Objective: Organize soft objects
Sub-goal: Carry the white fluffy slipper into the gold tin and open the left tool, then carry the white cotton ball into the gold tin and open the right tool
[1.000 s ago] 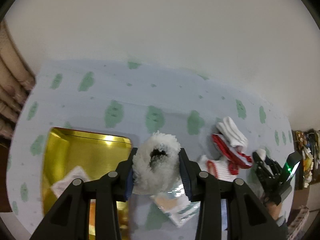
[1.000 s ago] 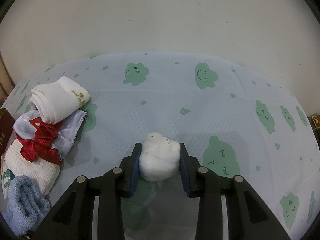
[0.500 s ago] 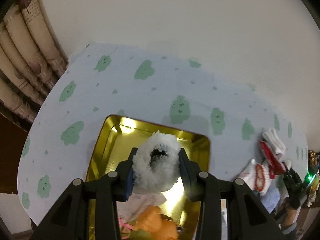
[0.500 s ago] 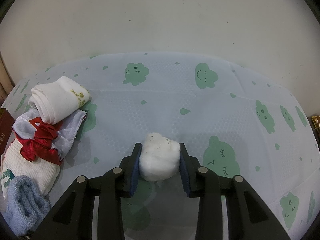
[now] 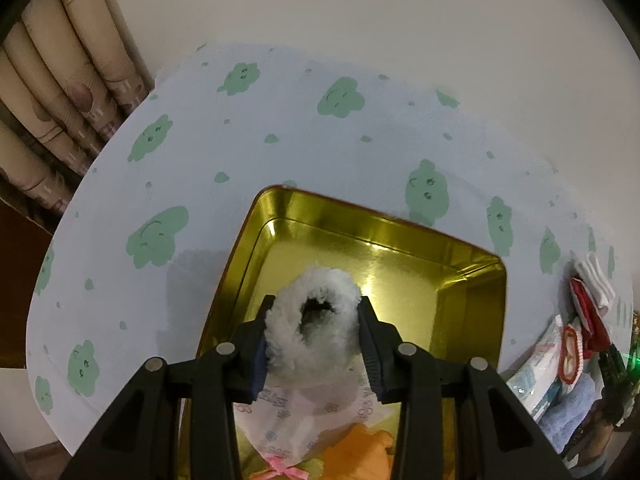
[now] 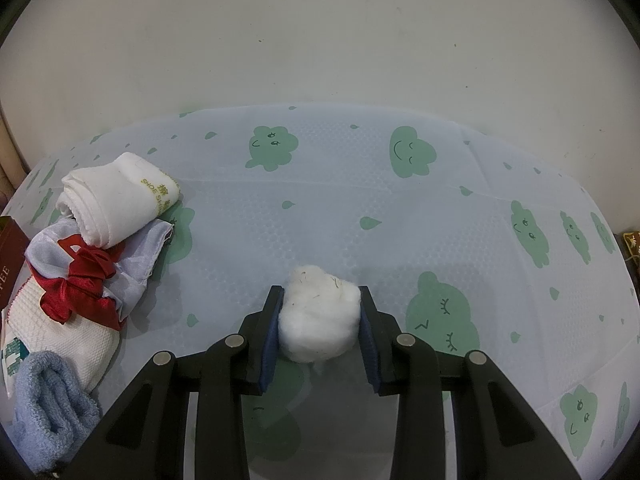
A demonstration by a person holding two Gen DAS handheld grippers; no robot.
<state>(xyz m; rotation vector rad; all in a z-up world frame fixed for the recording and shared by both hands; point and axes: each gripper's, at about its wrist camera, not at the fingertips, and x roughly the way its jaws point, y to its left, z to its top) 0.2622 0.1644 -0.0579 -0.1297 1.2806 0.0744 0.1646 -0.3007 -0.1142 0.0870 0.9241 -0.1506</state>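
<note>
Two downward-looking views over a table covered by a pale blue tablecloth (image 6: pixel 320 208) printed with smiling green clouds, against a plain white wall.

Left wrist view: the left gripper (image 5: pixel 314 336) is clamped on a fluffy white ring (image 5: pixel 314 326) with a dark hole at its centre; both pads press into its fleece. The ring hangs above a shiny gold tin (image 5: pixel 400 240), which sits on the tablecloth with its inside open to view. Inside the tin, at the edge nearest the camera, lie a thin white pouch (image 5: pixel 304 420) with a small printed pattern and a pink bow (image 5: pixel 286 470), and just beside it a piece of orange cloth (image 5: pixel 360 456). The rest of the tin's floor is bare. To the right of the tin, near the table's edge, is a small pile of fabric items in white, red and blue, too small to tell apart clearly. To the left of the tin, beyond the table, stand beige rolls of paper (image 5: pixel 48 92).

Right wrist view: the right gripper (image 6: pixel 318 326) is clamped on a white cotton ball (image 6: pixel 318 318), which rests on or just above the tablecloth; I cannot tell which. Well to the left of the ball lies a pile: a rolled white towel (image 6: pixel 116 200) with yellow lettering, a grey cloth with a red ribbon (image 6: pixel 88 280), a white knitted piece (image 6: pixel 60 332), and a light blue towel (image 6: pixel 48 408) nearest the camera.
</note>
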